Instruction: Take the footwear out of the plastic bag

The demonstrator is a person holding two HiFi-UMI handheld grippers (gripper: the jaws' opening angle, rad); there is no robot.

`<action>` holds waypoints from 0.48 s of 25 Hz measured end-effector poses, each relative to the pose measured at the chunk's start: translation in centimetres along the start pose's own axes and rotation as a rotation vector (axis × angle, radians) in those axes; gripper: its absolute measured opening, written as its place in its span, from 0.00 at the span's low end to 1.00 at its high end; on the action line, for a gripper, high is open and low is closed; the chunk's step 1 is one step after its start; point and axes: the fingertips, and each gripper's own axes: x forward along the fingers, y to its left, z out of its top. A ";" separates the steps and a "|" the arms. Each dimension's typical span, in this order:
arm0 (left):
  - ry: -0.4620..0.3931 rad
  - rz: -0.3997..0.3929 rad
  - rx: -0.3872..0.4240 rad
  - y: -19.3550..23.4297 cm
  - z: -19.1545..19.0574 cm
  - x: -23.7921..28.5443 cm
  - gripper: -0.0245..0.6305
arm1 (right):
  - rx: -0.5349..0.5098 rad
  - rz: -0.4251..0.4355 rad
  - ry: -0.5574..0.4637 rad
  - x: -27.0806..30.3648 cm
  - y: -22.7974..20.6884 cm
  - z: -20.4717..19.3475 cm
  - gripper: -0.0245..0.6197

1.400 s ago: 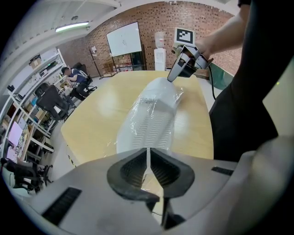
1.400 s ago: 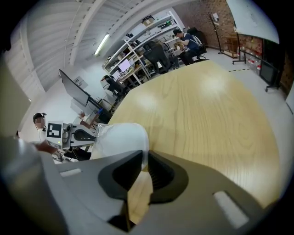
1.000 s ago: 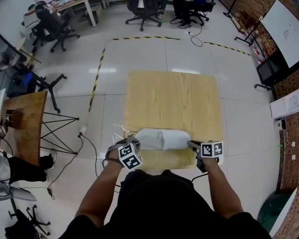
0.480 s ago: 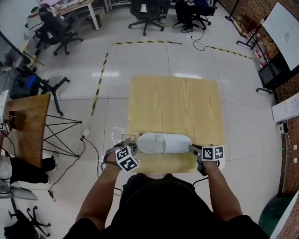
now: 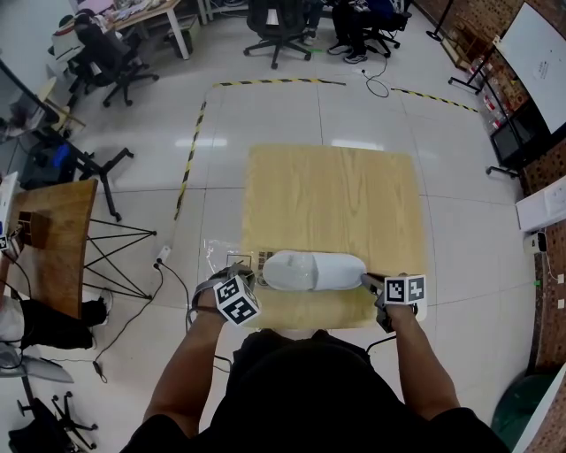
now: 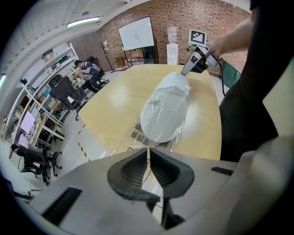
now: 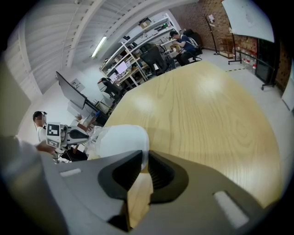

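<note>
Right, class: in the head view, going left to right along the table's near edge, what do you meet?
left gripper → white slipper → right gripper. The plastic bag overlaps the first two, so it is left out.

Black top (image 5: pixel 301 389), grey left tongs (image 6: pixel 148 151), checkered cube (image 5: pixel 237 299)

1. We list this place as an open-plan office that doubles as a lab workroom.
2. Swivel office chairs (image 5: pixel 274 22) on castors stand at the far end.
3. A whiteboard (image 5: pixel 539 53) stands near a brick wall (image 6: pixel 177 13).
4. Open shelving (image 7: pixel 138 41) is loaded with boxes and gear, with a monitor (image 7: pixel 69 94) close by.
5. A strip light (image 7: pixel 98 46) hangs from the ceiling.
6. Yellow-and-black hazard tape (image 5: pixel 187 150) on the pale tiled floor (image 5: pixel 292 115) marks a bay around a wooden table (image 5: pixel 332 203).
7. A side desk (image 5: pixel 53 230) stands apart.
</note>
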 end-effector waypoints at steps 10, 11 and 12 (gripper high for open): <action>0.022 0.023 -0.030 0.8 -1.6 -0.3 0.07 | -0.001 -0.010 -0.002 -0.6 -0.6 -0.1 0.11; 0.023 0.022 -0.037 0.8 -1.8 -0.3 0.07 | -0.002 -0.012 -0.002 -0.6 -0.5 -0.1 0.11; 0.024 0.023 -0.041 0.9 -2.0 -0.4 0.07 | -0.004 -0.013 -0.001 -0.6 -0.5 -0.1 0.11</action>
